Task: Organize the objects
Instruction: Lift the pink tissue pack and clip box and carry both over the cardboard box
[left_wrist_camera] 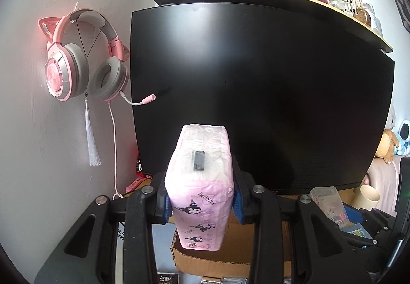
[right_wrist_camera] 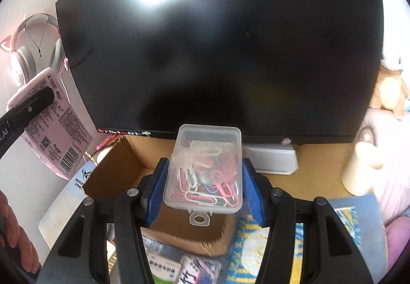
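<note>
Left wrist view: left gripper [left_wrist_camera: 201, 200] clamps pink tissue pack [left_wrist_camera: 202, 181]; right gripper [right_wrist_camera: 205, 191] grips clear paperclip box [right_wrist_camera: 205, 168], apparently above cardboard box [right_wrist_camera: 115, 166].

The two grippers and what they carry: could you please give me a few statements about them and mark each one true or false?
1. The left gripper is shut on a pink tissue pack. True.
2. The right gripper is empty. False: it is shut on a clear plastic box of coloured paper clips.
3. The clear plastic box is above an open cardboard box. True.
4. The monitor shows a bright desktop picture. False: its screen is black.
5. The pink headset lies on the desk. False: it hangs on the wall, left of the monitor.
</note>
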A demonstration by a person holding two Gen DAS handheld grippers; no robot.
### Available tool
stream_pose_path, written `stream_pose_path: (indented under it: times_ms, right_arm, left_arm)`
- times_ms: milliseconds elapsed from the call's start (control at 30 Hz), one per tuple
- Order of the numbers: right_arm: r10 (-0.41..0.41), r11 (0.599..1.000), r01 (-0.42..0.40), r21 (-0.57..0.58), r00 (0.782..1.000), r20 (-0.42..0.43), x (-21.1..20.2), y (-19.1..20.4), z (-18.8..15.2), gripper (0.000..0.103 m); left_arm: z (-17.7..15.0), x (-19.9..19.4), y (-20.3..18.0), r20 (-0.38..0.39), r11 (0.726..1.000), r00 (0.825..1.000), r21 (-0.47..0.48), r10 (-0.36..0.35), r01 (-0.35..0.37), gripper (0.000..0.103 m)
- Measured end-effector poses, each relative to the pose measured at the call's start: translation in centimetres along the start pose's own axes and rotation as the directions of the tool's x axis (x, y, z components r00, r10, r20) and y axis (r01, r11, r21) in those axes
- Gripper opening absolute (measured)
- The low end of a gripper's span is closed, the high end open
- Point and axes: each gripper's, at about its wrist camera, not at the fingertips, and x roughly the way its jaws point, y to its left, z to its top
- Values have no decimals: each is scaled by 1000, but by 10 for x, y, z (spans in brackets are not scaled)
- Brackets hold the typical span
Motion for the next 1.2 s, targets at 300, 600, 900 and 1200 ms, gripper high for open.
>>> stream_pose_path:
  times_ms: [300, 600, 900, 1200]
  right_arm:
    - [-4, 999, 3, -45, 1000, -16, 29, 5, 3, 60]
    - [-50, 998, 48, -41, 997, -54, 41, 3, -1, 60]
    - [9, 999, -12, -30, 996, -85, 38, 3, -13, 60]
    - [-16, 998, 11, -69, 996, -82, 39, 4, -14, 60]
  left_arm:
    - [-10, 46, 18, -46, 998, 999, -60, 6, -9, 34]
    - [-18, 63, 36, -95, 984, 995, -180, -28, 10, 35]
    - [-25, 64, 17, -99, 992, 993, -117, -62, 50, 35]
    - [-33, 78, -3, -145, 998, 989, -54, -42, 34, 35]
